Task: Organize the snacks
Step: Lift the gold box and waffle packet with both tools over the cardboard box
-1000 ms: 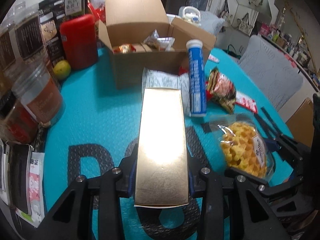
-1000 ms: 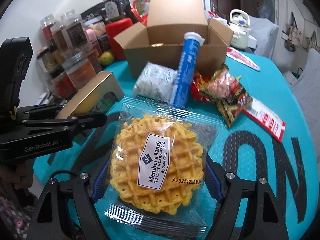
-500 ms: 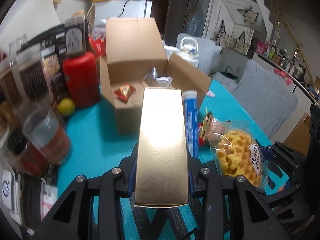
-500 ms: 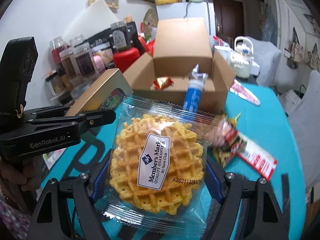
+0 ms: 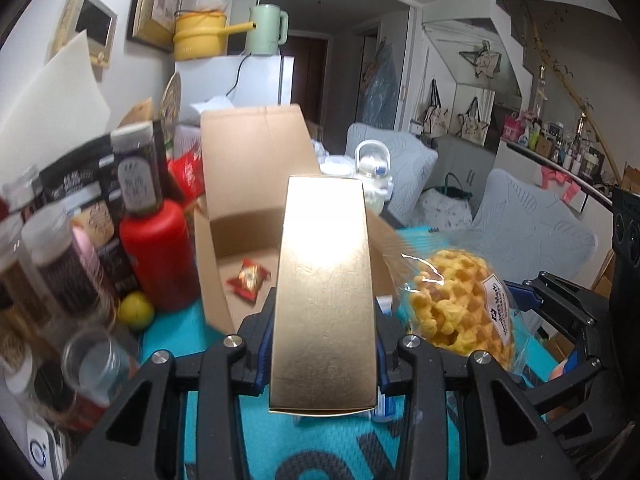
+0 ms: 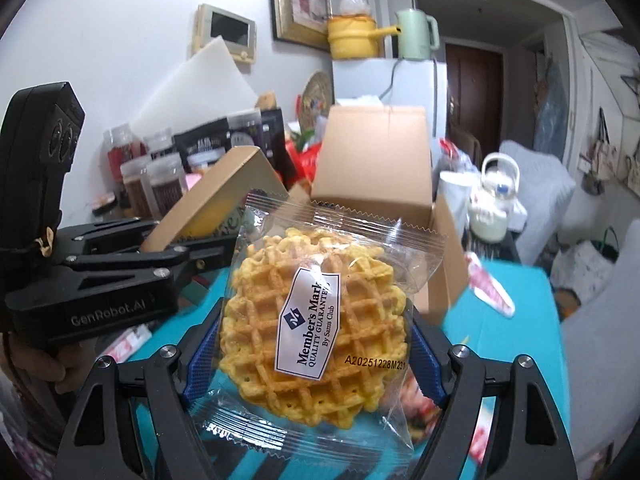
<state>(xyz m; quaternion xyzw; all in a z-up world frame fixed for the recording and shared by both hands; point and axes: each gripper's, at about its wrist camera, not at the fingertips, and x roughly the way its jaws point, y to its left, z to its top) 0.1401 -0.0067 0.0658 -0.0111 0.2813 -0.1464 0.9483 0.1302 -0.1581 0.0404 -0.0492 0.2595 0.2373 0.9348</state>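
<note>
The left gripper (image 5: 324,344) clamps a stiff, light gold cardboard box (image 5: 325,280) by its sides; the right gripper (image 6: 314,344) holds a crinkly, fragile clear-wrapped yellow waffle (image 6: 312,316) edgewise.

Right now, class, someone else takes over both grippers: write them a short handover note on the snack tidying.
Left gripper: shut on the gold box, lifted off the table.
Right gripper: shut on the wrapped waffle, also lifted.
Cardboard box: open ahead, flaps up, one red candy inside.
Done: both items picked up.
Left: place both in the cardboard box, then gather the snacks lying on the teal mat.
</note>
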